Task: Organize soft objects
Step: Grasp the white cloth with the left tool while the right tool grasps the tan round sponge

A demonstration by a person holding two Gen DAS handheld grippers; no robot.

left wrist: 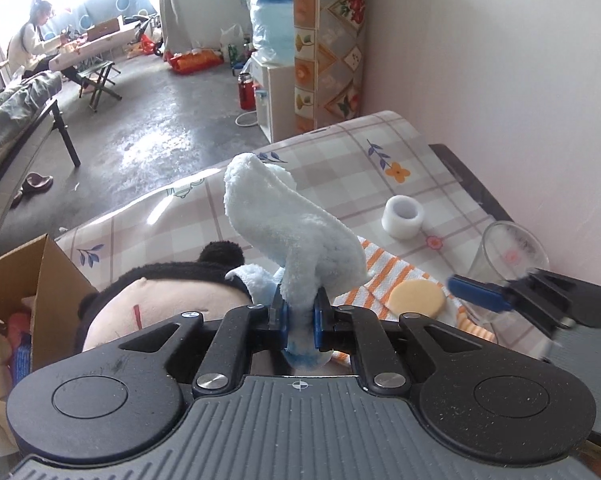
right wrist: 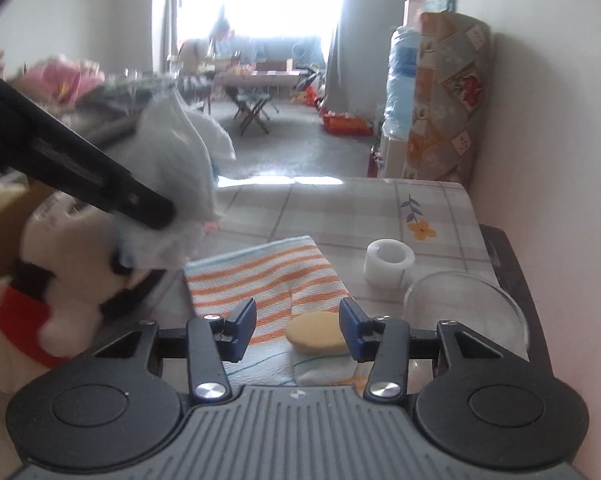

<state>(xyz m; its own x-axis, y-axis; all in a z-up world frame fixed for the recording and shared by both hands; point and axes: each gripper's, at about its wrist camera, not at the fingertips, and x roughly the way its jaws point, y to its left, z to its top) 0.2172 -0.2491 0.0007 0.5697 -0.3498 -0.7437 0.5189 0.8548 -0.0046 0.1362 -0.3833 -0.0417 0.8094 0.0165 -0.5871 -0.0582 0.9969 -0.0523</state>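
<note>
The sock (left wrist: 288,232), pale blue and fluffy, was clamped between the pads of the left gripper (left wrist: 299,312), the jaws pressed together on its lower part. It was held clear of the table (left wrist: 340,152), its free end standing upward above the jaws. In the right wrist view the sock (right wrist: 176,184) appeared blurred at the tip of the left gripper, above a plush doll (right wrist: 72,276).

The right gripper (right wrist: 298,328) stood with its jaws apart and nothing between the pads. Past its fingers lay a round yellow sponge (right wrist: 316,332) on a striped cloth (right wrist: 260,276).

A white ring (right wrist: 388,262) and a glass bowl (right wrist: 464,304) sat near the cloth. A cardboard box (left wrist: 32,276) stood beside the doll.
</note>
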